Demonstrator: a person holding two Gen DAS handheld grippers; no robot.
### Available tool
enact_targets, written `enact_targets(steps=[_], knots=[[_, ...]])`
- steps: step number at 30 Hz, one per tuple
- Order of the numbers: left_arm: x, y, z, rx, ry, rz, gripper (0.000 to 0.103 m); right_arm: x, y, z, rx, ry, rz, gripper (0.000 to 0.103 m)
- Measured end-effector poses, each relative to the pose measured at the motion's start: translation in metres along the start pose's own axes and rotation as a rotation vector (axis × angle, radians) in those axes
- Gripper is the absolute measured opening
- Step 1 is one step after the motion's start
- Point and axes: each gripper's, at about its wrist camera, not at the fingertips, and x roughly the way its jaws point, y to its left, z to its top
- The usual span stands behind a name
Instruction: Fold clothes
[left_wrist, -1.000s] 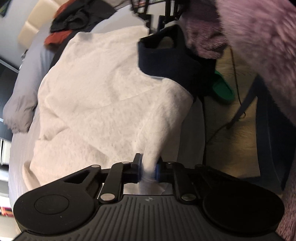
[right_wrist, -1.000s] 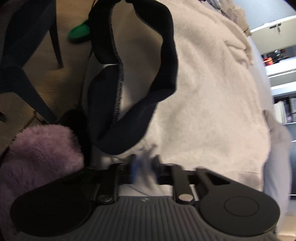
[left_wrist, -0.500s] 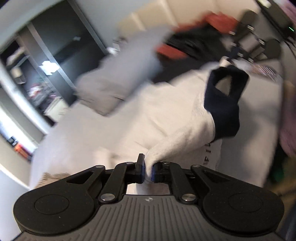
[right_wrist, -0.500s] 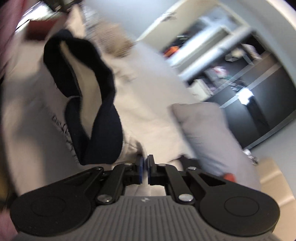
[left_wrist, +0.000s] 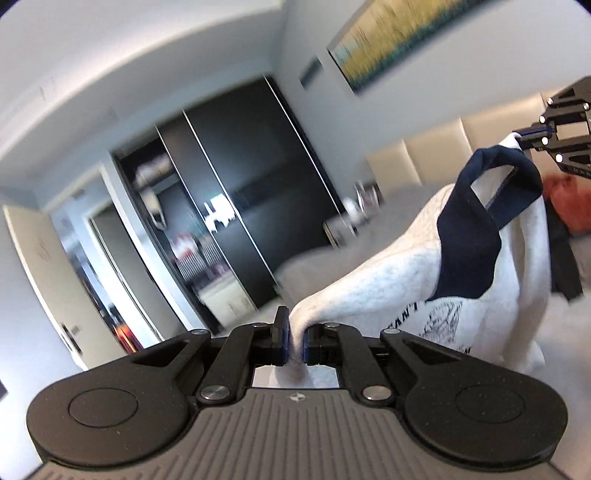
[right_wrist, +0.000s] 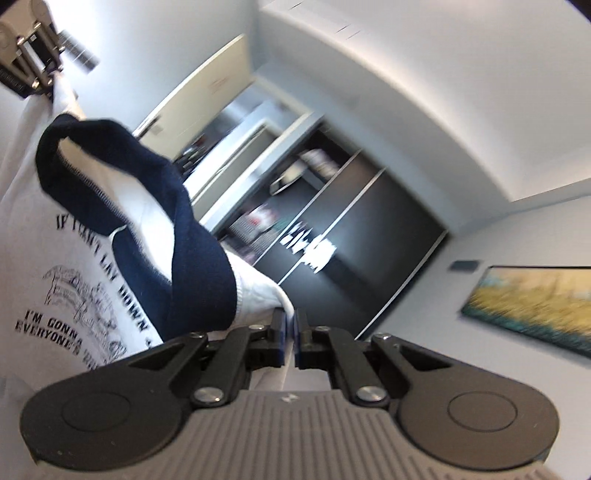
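Soft white shirt (left_wrist: 388, 280) hangs limp between your 2 tongs, left (left_wrist: 294, 341) and right (right_wrist: 291, 341), both clamped on its shoulders; keep grips there.

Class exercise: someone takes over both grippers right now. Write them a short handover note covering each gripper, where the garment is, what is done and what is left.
Left gripper: shut on the sweatshirt, at one shoulder.
Right gripper: shut on the other shoulder.
The sweatshirt hangs in the air between them, navy collar on top, printed side visible in both views.
Done: garment picked up and held spread.
Left: lay it flat on the bed, then likely fold sleeves and body. No fold shows yet.
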Motion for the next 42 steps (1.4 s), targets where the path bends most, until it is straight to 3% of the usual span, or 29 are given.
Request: enact_targets(steps=[6, 11, 14, 23, 32, 35, 37, 42], knots=[[-0.016, 0.011, 0.060, 0.040, -0.112, 0.078, 0.005, -0.003, -0.036, 0.050, -0.103, -0.059, -0.143, 0.004], [0.001, 0.017, 0.084, 0.044, -0.070, 0.076, 0.005, 0.022, -0.048, 0.073, -0.122, -0.031, -0.173, 0.004], [0.028, 0.022, 0.083, 0.023, -0.020, 0.055, 0.005, 0.038, -0.048, 0.081, -0.135, -0.003, -0.176, 0.004], [0.108, 0.033, 0.064, -0.054, 0.070, 0.048, 0.005, 0.129, -0.020, 0.058, -0.109, 0.084, -0.149, 0.004], [0.141, 0.058, 0.079, -0.094, 0.002, 0.117, 0.005, 0.186, -0.032, 0.078, -0.085, 0.058, -0.211, 0.004], [0.138, 0.058, 0.070, -0.093, 0.010, 0.083, 0.005, 0.185, -0.030, 0.071, -0.087, 0.060, -0.190, 0.004], [0.137, 0.045, 0.047, -0.062, 0.060, 0.040, 0.005, 0.183, -0.025, 0.061, -0.085, 0.073, -0.160, 0.004], [0.134, 0.009, -0.013, 0.018, 0.183, -0.069, 0.005, 0.163, 0.017, 0.002, -0.100, 0.145, -0.006, 0.004]])
